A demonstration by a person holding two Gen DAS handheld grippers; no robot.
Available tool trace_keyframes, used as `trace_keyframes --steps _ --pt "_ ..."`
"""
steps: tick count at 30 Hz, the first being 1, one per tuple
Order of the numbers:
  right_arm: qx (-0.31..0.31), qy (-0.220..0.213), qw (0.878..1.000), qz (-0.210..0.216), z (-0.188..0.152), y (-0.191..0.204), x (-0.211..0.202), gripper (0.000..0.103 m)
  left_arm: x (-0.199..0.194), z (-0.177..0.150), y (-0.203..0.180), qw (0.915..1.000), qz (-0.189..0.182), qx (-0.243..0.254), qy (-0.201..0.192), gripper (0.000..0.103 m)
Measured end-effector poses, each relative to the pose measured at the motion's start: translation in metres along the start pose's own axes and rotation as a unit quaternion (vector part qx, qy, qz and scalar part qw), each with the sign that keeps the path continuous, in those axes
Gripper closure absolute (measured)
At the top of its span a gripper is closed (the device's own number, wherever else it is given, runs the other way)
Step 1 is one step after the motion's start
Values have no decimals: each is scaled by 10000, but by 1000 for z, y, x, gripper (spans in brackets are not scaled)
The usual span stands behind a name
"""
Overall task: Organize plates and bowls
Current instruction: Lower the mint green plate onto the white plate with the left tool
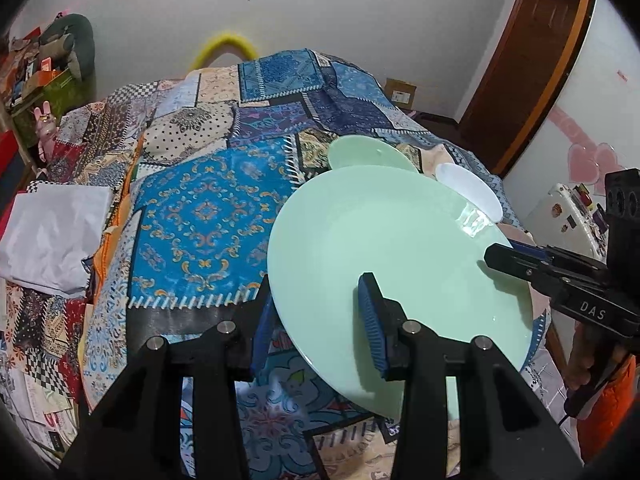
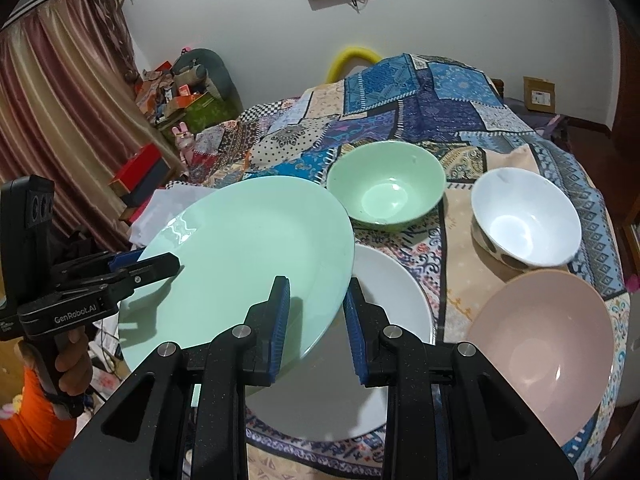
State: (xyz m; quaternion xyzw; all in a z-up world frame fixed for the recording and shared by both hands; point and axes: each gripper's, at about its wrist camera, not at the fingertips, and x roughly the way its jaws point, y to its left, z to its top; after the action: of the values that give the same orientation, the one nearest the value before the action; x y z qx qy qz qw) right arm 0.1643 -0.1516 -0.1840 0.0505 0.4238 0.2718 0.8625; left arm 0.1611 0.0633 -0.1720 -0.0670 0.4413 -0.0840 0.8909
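A large pale green plate (image 1: 400, 248) (image 2: 240, 248) hangs tilted above the patchwork tablecloth (image 1: 208, 216), held from two sides. My left gripper (image 1: 318, 324) is shut on its near rim, one pad on top and one underneath. On the opposite rim my right gripper (image 2: 316, 324) is shut the same way. Each gripper shows in the other's view: the right gripper (image 1: 494, 258) and the left gripper (image 2: 168, 264). A white plate (image 2: 396, 292) lies on the table, partly under the green one. A green bowl (image 2: 386, 184), a white bowl (image 2: 526, 220) and a pink bowl (image 2: 544, 344) stand upright around it.
A person's hand (image 2: 72, 360) with an orange sleeve holds the left gripper's handle. A crumpled white sheet (image 1: 52, 236) lies at the table's left edge. Red boxes (image 2: 140, 172), clutter and a curtain (image 2: 52, 120) stand beyond it. A brown door (image 1: 532, 52) is at the far right.
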Motion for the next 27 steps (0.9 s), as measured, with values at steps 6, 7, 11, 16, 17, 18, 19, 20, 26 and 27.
trace_keyframes --steps 6,7,11,16,17,18,19,20,26,27 --pt "97 66 9999 -60 -10 -9 -3 78 5 -8 -10 9999 -27 96 44 63" --pt "111 76 9999 -61 -11 -9 -3 78 6 -8 -11 9999 -43 90 61 63" --pt "166 114 9998 -69 -16 -14 -4 78 11 -12 -15 9999 -87 75 124 63" --pt "246 180 9995 -81 -23 -20 -3 78 19 -16 -19 9996 -130 69 220 63" --pt "257 195 9994 -84 -24 -21 -3 78 20 -17 -20 9996 -133 71 234 63" --pt "274 211 9994 -87 -25 -22 -2 78 22 -18 -20 9996 -137 75 247 63" --pt "285 228 9993 -90 -27 -23 -2 78 24 -18 -20 9995 -145 71 268 63" --pt "301 244 9992 -98 -28 -24 -1 78 26 -19 -21 9994 -163 73 288 63" --pt "394 354 9985 -123 -37 -31 3 78 34 -23 -24 9990 -185 124 379 63" --pt "406 366 9984 -123 -38 -32 3 78 36 -24 -24 9989 -186 126 403 63"
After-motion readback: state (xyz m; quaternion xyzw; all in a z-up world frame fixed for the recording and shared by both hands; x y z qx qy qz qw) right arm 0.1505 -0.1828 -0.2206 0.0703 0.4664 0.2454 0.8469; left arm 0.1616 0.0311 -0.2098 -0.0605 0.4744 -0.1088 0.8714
